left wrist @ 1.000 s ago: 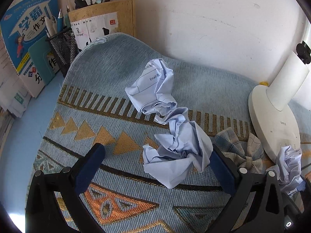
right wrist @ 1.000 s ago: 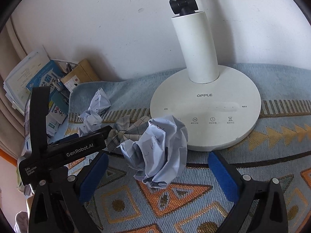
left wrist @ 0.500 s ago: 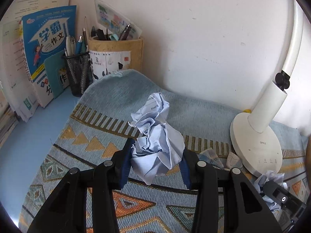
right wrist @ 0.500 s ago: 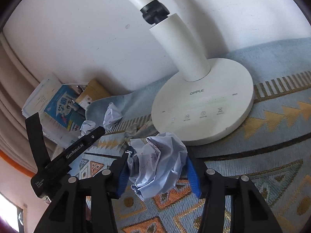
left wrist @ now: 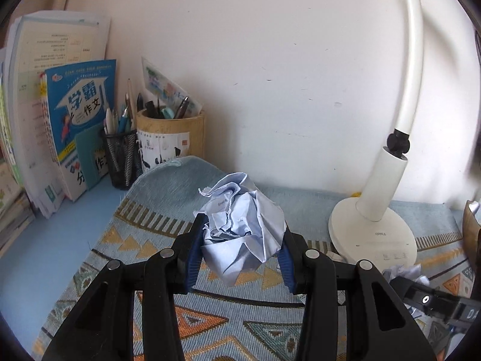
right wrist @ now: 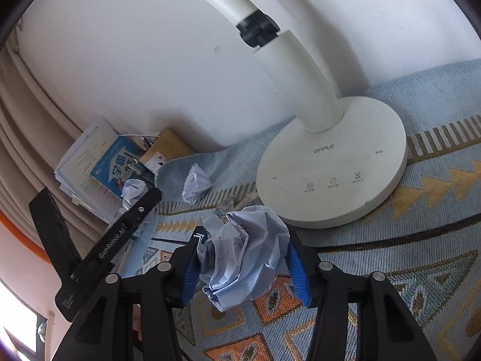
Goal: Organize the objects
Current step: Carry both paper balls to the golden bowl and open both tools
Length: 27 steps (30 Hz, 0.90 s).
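Currently my left hand-held gripper (left wrist: 240,258) pinches a crumpled pale-blue paper ball (left wrist: 243,234), its blue pads (left wrist: 194,258) pressed into both sides. My jaws have just been closing on it. This ball is raised above the patterned mat (left wrist: 144,240), left of the white desk lamp (left wrist: 372,234). It is a rough lump with no clear long axis; one torn corner points up.

My right hand-held gripper (right wrist: 245,266) likewise clamps a second crumpled paper ball (right wrist: 243,258), bearing handwriting, in front of the lamp base; its jaws have also just been closing.

Far left of the lamp, against the wall, a tan round holder (left wrist: 171,138) contains pens and a ruler. Touching its left side, a black mesh cup (left wrist: 120,159) contains more pens. Further left, books (left wrist: 81,120) lean upright.

A third paper ball (right wrist: 197,183) lies on the mat, left of the lamp base.
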Tool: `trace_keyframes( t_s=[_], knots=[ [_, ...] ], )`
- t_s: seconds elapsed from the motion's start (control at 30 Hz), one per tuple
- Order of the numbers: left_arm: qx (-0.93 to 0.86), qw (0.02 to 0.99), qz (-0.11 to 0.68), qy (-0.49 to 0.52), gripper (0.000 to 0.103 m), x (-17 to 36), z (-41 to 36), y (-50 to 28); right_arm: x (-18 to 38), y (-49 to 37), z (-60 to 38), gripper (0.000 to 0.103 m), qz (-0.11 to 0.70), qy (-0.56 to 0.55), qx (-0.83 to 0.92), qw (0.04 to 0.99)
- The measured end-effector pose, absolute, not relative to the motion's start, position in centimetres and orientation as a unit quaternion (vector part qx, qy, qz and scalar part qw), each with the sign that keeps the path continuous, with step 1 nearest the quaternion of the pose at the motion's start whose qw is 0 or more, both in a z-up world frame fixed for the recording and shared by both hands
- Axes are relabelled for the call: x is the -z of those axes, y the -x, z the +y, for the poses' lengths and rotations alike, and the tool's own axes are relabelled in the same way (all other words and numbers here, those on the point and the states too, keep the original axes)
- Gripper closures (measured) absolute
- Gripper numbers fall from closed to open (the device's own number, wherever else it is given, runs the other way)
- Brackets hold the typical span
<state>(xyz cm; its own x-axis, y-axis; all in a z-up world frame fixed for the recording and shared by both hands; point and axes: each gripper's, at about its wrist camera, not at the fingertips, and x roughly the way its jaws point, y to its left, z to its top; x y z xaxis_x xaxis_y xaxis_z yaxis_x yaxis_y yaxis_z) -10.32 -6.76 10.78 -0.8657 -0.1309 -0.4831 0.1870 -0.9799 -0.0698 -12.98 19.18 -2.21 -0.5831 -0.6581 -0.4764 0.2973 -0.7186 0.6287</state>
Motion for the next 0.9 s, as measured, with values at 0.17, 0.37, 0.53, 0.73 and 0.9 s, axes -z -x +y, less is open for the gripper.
trace_keyframes(
  t_s=[0.17,0.37,0.53,0.73,0.9],
  knots=[
    [0.958,0.079,0.067,-0.268,0.062,-9.7,-8.8,11.5,0.3,12.2,20.6,0.053,-0.290,-0.346,0.838,0.306],
    [0.962,0.070,0.059,-0.257,0.062,-11.5,-6.1,10.0,-3.9,10.4,24.5,0.053,-0.287,-0.314,0.854,0.300],
    [0.969,0.044,0.031,-0.242,0.062,-13.3,-2.0,9.1,-6.3,9.0,28.7,0.053,-0.295,-0.293,0.865,0.281],
    [0.974,-0.009,0.008,-0.225,0.062,-14.5,3.7,8.1,-8.8,7.1,34.5,0.053,-0.288,-0.272,0.882,0.254],
    [0.974,-0.073,0.012,-0.213,0.062,-16.8,9.2,7.6,-11.5,5.1,39.8,0.053,-0.265,-0.255,0.903,0.224]
  ],
)
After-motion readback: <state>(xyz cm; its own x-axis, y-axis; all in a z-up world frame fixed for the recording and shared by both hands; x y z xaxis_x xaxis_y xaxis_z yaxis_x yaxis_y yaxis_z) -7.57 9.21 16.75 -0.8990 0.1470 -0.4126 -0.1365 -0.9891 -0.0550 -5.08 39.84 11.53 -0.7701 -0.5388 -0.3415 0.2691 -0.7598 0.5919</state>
